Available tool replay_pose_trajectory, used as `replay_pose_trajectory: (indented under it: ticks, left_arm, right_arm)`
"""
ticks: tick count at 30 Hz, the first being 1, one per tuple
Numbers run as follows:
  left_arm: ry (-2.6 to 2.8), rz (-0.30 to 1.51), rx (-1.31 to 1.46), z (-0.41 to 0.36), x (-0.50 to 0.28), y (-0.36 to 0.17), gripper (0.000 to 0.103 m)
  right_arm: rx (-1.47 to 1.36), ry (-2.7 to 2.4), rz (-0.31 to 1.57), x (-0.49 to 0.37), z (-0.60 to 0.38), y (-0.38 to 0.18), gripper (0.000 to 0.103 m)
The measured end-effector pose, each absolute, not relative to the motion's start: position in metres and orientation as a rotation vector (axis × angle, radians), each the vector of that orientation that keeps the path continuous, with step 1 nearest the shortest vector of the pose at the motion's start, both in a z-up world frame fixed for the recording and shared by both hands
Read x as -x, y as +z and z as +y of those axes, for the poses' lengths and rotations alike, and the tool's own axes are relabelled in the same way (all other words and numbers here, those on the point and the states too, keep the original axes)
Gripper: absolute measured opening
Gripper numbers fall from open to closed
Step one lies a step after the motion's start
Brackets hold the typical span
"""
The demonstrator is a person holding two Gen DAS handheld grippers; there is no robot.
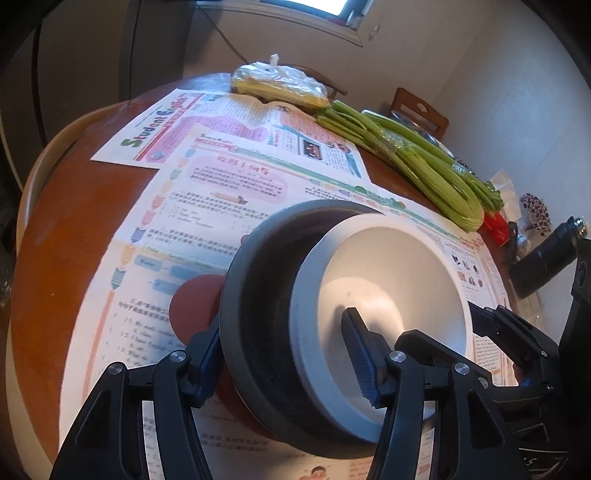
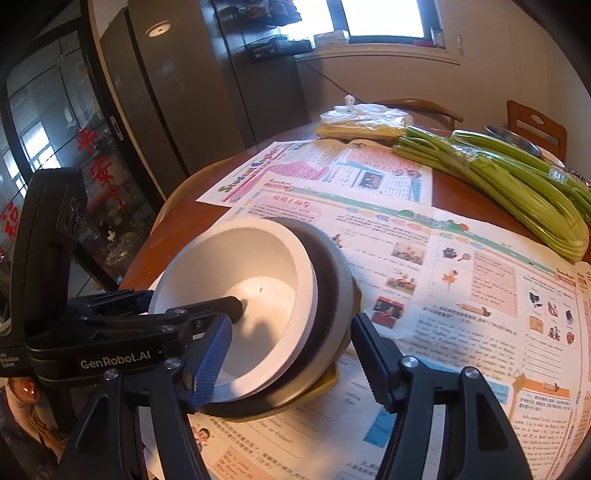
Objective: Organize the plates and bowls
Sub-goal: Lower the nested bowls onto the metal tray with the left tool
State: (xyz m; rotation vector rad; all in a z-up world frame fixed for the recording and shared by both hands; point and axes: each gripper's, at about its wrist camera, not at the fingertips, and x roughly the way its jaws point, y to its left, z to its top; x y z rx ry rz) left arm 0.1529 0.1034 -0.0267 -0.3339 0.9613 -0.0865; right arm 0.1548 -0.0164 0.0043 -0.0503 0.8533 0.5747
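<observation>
left gripper (image 1: pixel 284 365) straddling both bowls' rims, white bowl (image 1: pixel 384 295) nested tilted inside dark bowl (image 1: pixel 266 295); jaws parted, looks like a loose steadying hold, can't tell if pinching. right gripper (image 2: pixel 295 354) straddling opposite rims, jaws apart, probably for seating.

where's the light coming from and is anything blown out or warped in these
Left wrist view: the window at top is blown out white, and the table edge bows from fisheye distortion. Right wrist view: the same window is overexposed, the white bowl has a bright patch inside, and the corners go black.
</observation>
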Motion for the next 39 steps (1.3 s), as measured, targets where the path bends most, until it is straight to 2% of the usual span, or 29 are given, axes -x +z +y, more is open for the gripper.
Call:
replay_pose_trajectory:
  ticks: [14, 39]
  left_arm:
    - [-0.152, 0.988, 0.257, 0.041, -0.177, -0.024, 0.061]
    - [-0.213, 0.986, 0.212, -0.001, -0.18, -0.023, 0.062]
  right_arm:
    - [-0.001, 0.495, 0.849, -0.162, -0.076, 0.007, 0.067]
    - [-0.04, 0.425, 0.831, -0.149, -0.121, 0.007, 0.066]
